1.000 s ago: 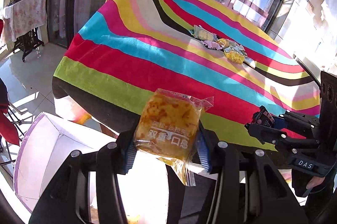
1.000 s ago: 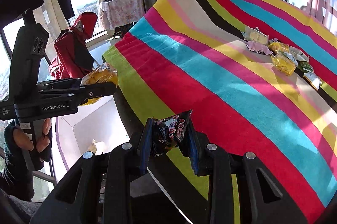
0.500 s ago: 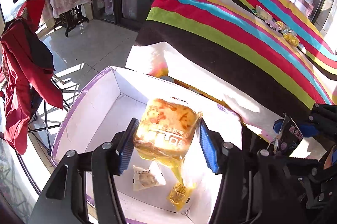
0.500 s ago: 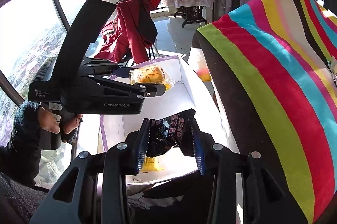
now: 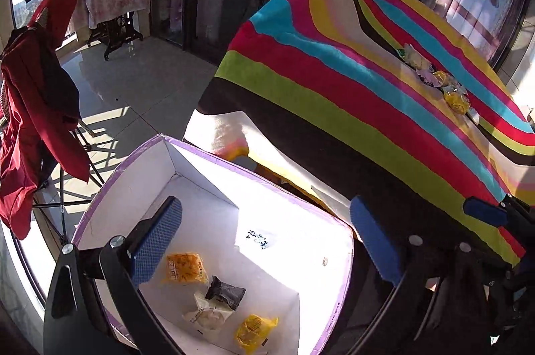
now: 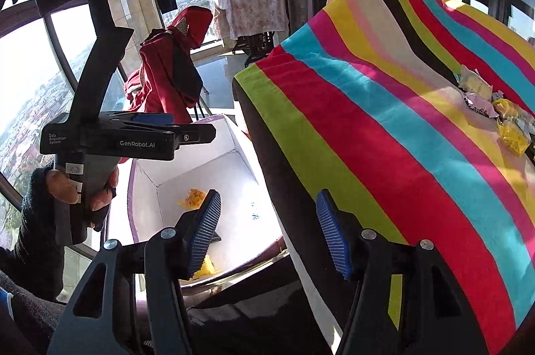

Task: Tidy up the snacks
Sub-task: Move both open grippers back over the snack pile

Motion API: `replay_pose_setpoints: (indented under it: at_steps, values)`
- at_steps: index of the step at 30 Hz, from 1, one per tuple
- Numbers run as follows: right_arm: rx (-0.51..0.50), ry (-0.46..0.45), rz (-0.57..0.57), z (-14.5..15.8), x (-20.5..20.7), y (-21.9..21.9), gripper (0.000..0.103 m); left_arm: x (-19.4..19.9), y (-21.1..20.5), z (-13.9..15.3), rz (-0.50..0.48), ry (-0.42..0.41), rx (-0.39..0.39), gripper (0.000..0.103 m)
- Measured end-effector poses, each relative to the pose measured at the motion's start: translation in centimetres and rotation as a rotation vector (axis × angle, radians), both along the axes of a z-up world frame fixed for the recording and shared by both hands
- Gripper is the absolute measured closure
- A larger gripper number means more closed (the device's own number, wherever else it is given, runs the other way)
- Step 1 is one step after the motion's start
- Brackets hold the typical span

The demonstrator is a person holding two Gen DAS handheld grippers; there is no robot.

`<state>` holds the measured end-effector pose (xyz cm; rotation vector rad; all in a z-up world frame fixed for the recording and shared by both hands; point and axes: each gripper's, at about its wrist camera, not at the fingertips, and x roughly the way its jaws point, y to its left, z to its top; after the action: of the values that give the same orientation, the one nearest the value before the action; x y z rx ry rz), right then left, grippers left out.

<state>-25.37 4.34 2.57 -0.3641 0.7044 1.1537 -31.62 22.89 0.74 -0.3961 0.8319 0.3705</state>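
Both tongs stand empty above a white box (image 5: 214, 188) with a purple rim. The left gripper (image 5: 264, 241) has just been opening and its blue pads (image 5: 157, 241) now stand wide apart with nothing between them. The right gripper (image 6: 267, 234), also just opening, shows a clear gap between its ribbed pads (image 6: 204, 231), nothing held.

Directly below the left gripper, on the box floor, lie an orange bread packet (image 5: 184, 268), a black snack packet (image 5: 225, 291) overlapping a pale wrapped cake (image 5: 207, 315), and a yellow sweet packet (image 5: 254, 331). A patch of blue print (image 5: 257, 238) sits in glare further in; what it belongs to cannot be made out. From the right wrist, the left finger covers most of these, leaving only slivers of orange and yellow in view.

To the left of the right gripper, a person's hand (image 6: 70, 188) in a dark sleeve grips the left tool's handle.

Right of both tongs, a striped cloth (image 5: 334, 87) drapes a table whose edge and legs are hidden. Far along it sits a cluster of remaining snacks (image 5: 434, 77), too small and bunched to count; the right-wrist view cuts the pile (image 6: 501, 114) off at the frame edge.

Beyond the box, a red jacket (image 5: 30, 121) hangs on a partly hidden stand.
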Motion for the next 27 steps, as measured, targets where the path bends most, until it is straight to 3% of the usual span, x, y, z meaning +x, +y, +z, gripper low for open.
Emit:
replay_pose_setpoints:
  at_steps: [8, 10, 14, 17, 21, 24, 27]
  values:
    - [-0.015, -0.094, -0.204, 0.8, 5.0, -7.0, 0.023, 10.7, -7.7, 3.6, -0.291, -0.027, 0.050, 0.002]
    - [-0.017, -0.094, -0.281, 0.8, 6.8, -9.0, 0.017, 14.4, -9.1, 3.7, -0.315, -0.023, 0.050, 0.002]
    - [-0.041, -0.068, -0.476, 0.0, 11.7, -12.9, 0.017, 21.8, -11.8, 2.5, -0.336, 0.004, -0.029, 0.002]
    - [-0.022, -0.011, -0.587, -0.5, 15.5, -15.5, 0.017, 25.8, -14.0, 1.5, -0.348, -0.001, -0.037, 0.002]
    - [-0.019, 0.045, -0.720, -1.2, 20.5, -18.3, 0.017, 29.0, -16.2, 0.3, -0.367, 0.006, -0.037, 0.002]
    - [0.004, 0.080, -0.800, -1.1, 24.3, -19.5, 0.017, 29.6, -17.3, 0.0, -0.377, 0.021, 0.019, 0.002]
    - [-0.007, 0.052, -0.821, -1.0, 27.9, -19.1, 0.017, 29.2, -17.2, -0.1, -0.388, 0.005, 0.015, 0.002]
